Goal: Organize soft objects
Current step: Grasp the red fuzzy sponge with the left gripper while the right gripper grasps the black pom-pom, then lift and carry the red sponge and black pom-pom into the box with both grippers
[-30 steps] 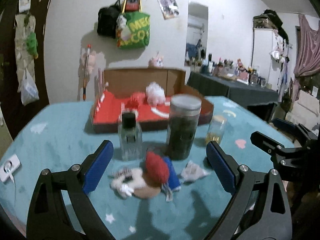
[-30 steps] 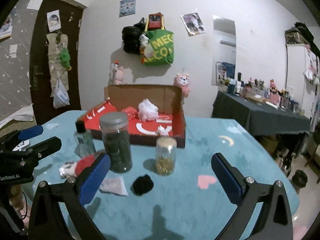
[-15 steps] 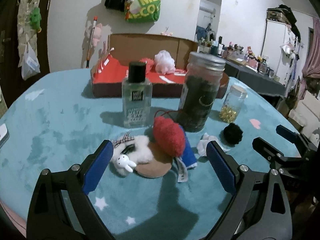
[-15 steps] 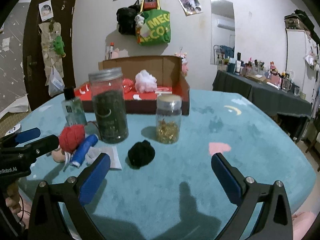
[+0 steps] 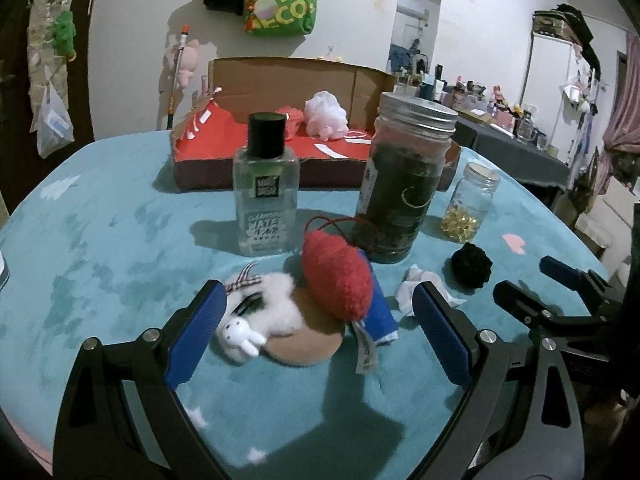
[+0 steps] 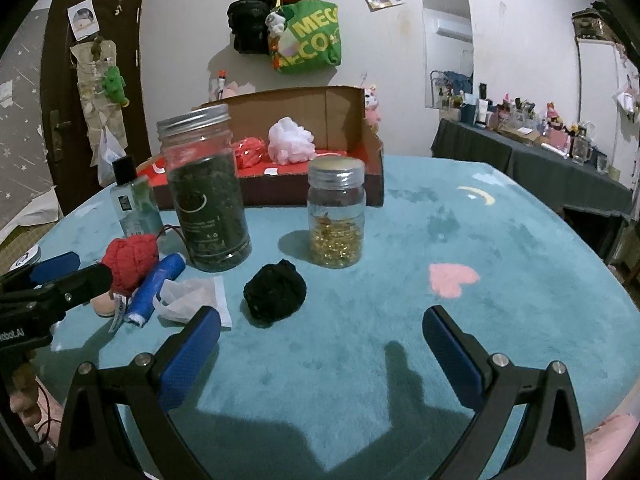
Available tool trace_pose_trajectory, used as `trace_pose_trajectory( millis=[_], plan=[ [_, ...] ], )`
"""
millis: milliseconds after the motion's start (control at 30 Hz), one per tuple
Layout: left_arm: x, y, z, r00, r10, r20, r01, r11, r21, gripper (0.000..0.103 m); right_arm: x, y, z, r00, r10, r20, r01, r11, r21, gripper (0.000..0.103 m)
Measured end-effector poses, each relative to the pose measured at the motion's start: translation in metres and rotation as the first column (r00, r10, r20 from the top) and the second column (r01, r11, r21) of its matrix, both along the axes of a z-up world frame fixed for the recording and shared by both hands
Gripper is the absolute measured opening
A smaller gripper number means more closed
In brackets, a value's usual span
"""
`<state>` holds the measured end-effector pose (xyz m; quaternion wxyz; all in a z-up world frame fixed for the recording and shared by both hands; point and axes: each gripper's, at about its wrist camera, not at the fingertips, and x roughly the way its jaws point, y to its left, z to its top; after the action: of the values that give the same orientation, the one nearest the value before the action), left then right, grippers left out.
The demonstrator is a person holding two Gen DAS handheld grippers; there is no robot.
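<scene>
Over the last second I have brought both tools down and forward across the teal plush tablecloth [image 6: 500, 240], so the clutter that sat small and far off now fills the lower part of each view; that puts me at the reach stage, with nothing picked up yet. My left gripper [image 5: 316, 332] hangs wide open just short of the nearest heap: the fuzzy red knitted ball [image 5: 336, 276] lies on top of a rolled blue cloth [image 5: 380, 308] and a round tan pad [image 5: 308, 344], with a small white plush rabbit [image 5: 240, 336] right by the left finger. I cannot tell whether that finger touches the rabbit. My right gripper [image 6: 320, 344] is equally spread and empty, with the black woolly pom-pom [image 6: 275, 294] just ahead of it and nearer its left finger, beside a crumpled white tissue [image 6: 192, 294]. The open cardboard box with the red lining [image 5: 224, 148] stands behind the dark jar with the metal lid [image 5: 404, 188], already holding a white mesh bath puff [image 5: 326, 120], so I judge that is where the soft things go.
</scene>
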<state>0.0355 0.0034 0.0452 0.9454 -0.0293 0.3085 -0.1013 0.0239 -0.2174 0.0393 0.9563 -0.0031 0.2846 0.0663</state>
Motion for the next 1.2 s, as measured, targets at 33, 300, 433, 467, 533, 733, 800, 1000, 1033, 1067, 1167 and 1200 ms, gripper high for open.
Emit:
trace_pose_trajectory(
  millis=[33,300,433,467,533,733,800,1000,1033,1067,1167,1200],
  plan=[
    [0.003,-0.002,0.002,1.000,-0.005,-0.001,0.005,1.000,0.005,0.095,0.003,-0.001,0.000,1.000,0.009,-0.009,-0.008,1.000,0.009,0.103],
    [0.032,-0.014,-0.001,0.997,-0.029,-0.066,0.032,0.999,0.038,0.081,0.034,-0.009,-0.001,0.996,0.049,-0.069,-0.045,0.997,0.060,0.097],
    [0.047,-0.016,-0.010,0.989,-0.060,-0.134,0.063,0.998,0.020,0.039,0.048,-0.003,-0.003,0.987,0.107,-0.120,-0.100,0.993,0.066,0.087],
    [0.048,-0.017,-0.011,0.988,-0.062,-0.140,0.065,0.998,0.023,0.035,0.050,-0.001,-0.004,0.983,0.124,-0.132,-0.116,0.991,0.063,0.077],
    [0.047,-0.017,-0.012,0.990,-0.065,-0.127,0.069,0.997,0.030,0.034,0.053,0.006,-0.007,0.975,0.159,-0.157,-0.153,0.987,0.049,0.057],
    [0.039,-0.017,-0.006,0.992,-0.074,-0.104,0.077,0.997,0.029,0.032,0.045,0.015,-0.010,0.973,0.185,-0.138,-0.186,0.983,0.005,0.033],
    [0.034,-0.017,-0.002,0.994,-0.075,-0.085,0.078,0.996,0.032,0.032,0.043,0.014,-0.009,0.974,0.186,-0.129,-0.185,0.983,0.017,0.033],
    [0.019,-0.016,0.010,0.994,-0.101,-0.037,0.102,0.995,0.020,0.032,0.034,0.018,0.003,0.978,0.190,-0.082,-0.190,0.982,0.015,0.033],
    [0.017,-0.017,0.011,0.994,-0.105,-0.030,0.105,0.994,0.020,0.032,0.032,0.019,0.005,0.979,0.191,-0.076,-0.190,0.982,0.015,0.033],
    [0.015,-0.017,0.012,0.994,-0.111,-0.025,0.111,0.994,0.020,0.032,0.030,0.020,0.007,0.979,0.192,-0.070,-0.192,0.981,0.015,0.033],
    [0.010,-0.019,0.014,0.992,-0.126,-0.015,0.126,0.992,0.022,0.032,0.026,0.021,0.011,0.979,0.196,-0.056,-0.196,0.980,0.020,0.033],
    [0.009,-0.019,0.014,0.992,-0.129,-0.012,0.129,0.991,0.022,0.032,0.024,0.022,0.012,0.979,0.196,-0.051,-0.195,0.981,0.020,0.033]
  ],
)
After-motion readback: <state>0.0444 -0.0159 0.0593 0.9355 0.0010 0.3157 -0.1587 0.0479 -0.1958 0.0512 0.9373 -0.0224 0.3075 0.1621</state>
